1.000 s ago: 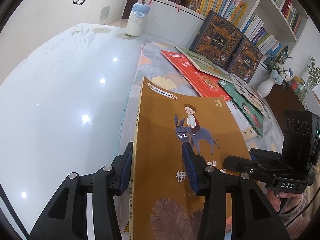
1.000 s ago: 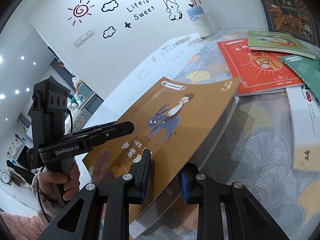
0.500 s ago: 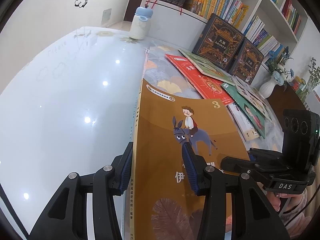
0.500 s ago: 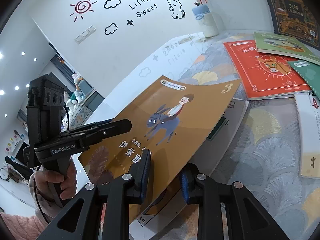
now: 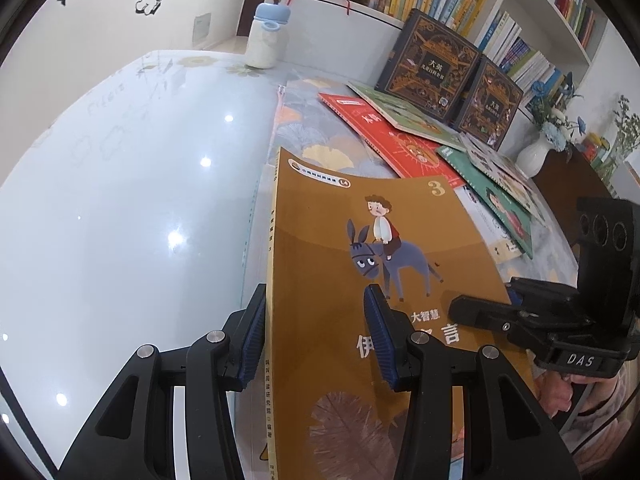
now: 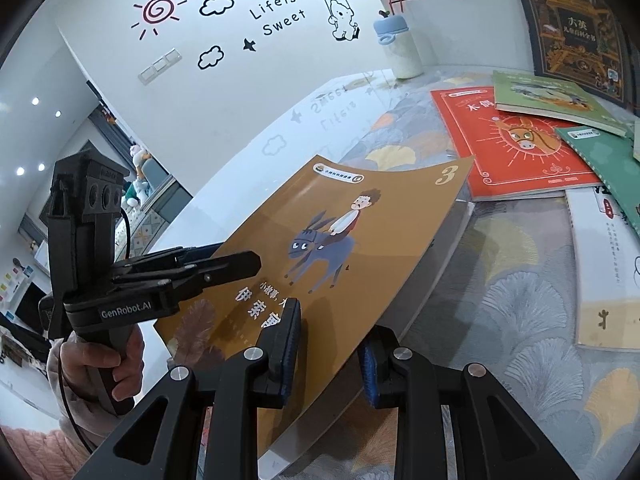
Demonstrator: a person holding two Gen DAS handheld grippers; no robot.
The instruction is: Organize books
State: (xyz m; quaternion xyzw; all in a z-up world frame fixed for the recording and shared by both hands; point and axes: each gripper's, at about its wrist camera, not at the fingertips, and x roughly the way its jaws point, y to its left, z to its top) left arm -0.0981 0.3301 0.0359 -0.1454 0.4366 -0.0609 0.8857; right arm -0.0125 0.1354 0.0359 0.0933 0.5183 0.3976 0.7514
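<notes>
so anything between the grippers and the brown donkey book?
No. The left gripper straddles the brown book at its spine edge; the right gripper straddles the opposite edge. Nothing else sits between either pair of jaws.

A paperback book (image 5: 372,264) with a smooth, satin brown cover above a high-gloss white tabletop (image 5: 120,208) mirroring ceiling lights; far right, a patterned cloth (image 6: 520,320) looks matt, and the gripper fingers (image 5: 376,332) are matt black plastic with ribbed blue pads.

Both wrist views sit close, angled down along their fingers; they share the brown book (image 5: 372,280) (image 6: 340,248), bookshelf (image 5: 500,20) toward one o'clock.
</notes>
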